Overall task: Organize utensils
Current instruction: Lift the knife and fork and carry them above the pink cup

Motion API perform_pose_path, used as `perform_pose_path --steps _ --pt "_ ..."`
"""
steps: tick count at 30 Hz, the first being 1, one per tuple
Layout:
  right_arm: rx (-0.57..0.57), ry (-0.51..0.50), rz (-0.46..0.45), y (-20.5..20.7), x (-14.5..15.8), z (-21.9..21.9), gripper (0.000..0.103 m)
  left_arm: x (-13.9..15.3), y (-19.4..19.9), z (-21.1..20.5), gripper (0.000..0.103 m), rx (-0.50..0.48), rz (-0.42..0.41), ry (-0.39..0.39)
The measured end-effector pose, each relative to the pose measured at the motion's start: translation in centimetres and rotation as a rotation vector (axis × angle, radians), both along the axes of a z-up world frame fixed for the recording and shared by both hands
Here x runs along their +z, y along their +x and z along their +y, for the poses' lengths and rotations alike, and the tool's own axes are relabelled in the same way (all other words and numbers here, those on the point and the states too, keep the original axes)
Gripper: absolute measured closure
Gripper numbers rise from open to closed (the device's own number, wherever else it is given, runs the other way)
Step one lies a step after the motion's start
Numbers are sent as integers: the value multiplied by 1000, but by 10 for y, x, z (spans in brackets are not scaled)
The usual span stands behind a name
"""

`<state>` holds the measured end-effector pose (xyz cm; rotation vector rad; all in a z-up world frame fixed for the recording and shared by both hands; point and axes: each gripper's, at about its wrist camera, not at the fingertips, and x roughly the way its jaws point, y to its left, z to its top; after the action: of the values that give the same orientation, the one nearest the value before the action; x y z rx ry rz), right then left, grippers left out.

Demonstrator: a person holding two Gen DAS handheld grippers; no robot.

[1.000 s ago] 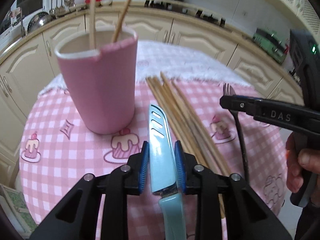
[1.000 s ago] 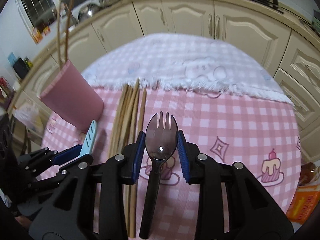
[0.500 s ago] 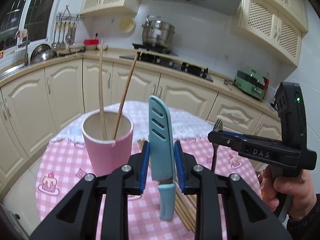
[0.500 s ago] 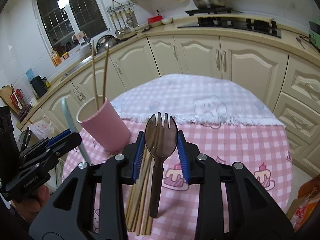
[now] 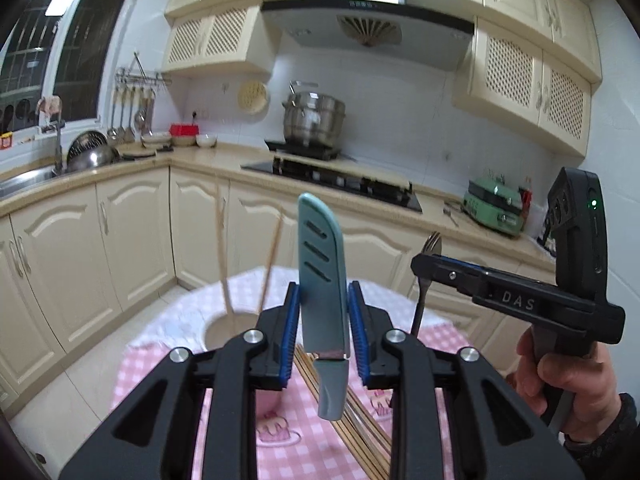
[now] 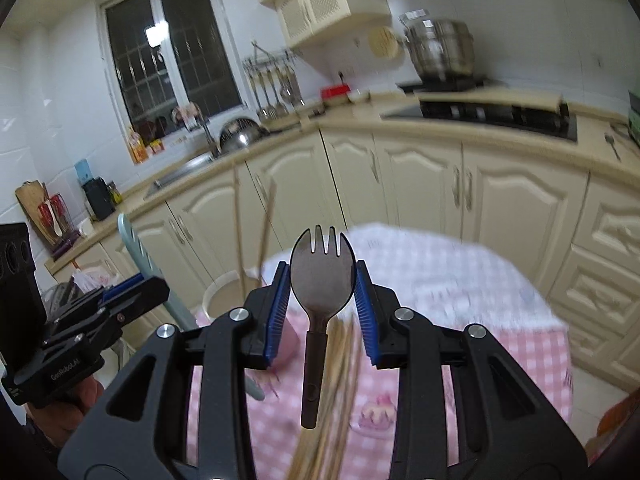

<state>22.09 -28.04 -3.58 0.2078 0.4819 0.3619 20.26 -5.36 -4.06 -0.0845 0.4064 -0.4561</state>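
Left tool pinches a pale blue knife between its blue pads, blade up and handle hanging below the fingers, held in the air above the table. Right tool pinches a dark spork by its bowl, tines up and handle hanging down, also lifted off the table.

From the left wrist view, the pink cup sits just behind the left finger, its open mouth visible with two chopsticks standing in it and leaning apart. A bundle of loose chopsticks lies on the pink checked cloth under the knife handle. This view also shows the right tool from the side, with the spork's tines poking above its tip and the person's right hand around the grip.

The right wrist view is blurred, yet it shows what the other cannot: the left tool from the side at the left edge, with the knife slanting through it, and the cup beyond, near the table's left rim. The loose chopsticks appear smeared behind the spork's handle.
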Motion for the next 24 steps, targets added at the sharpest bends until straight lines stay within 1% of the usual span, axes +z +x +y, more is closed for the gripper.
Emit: perform_pose_path --steps 4,6,11,14,17,24 --pt "28 7 -82 15 30 18 71 30 3 17 80 30 -46 8" --pt "41 18 -103 24 40 26 71 42 8 26 80 53 -65 24" --pt "83 39 -130 46 55 50 71 55 26 42 80 97 -78 30" --pt "99 35 -132 55 56 62 71 53 39 45 80 110 -67 33" --pt "105 17 -131 63 52 73 71 44 52 44 80 115 -48 48" --pt "108 -5 -68 76 21 86 71 16 71 39 80 113 19 74"
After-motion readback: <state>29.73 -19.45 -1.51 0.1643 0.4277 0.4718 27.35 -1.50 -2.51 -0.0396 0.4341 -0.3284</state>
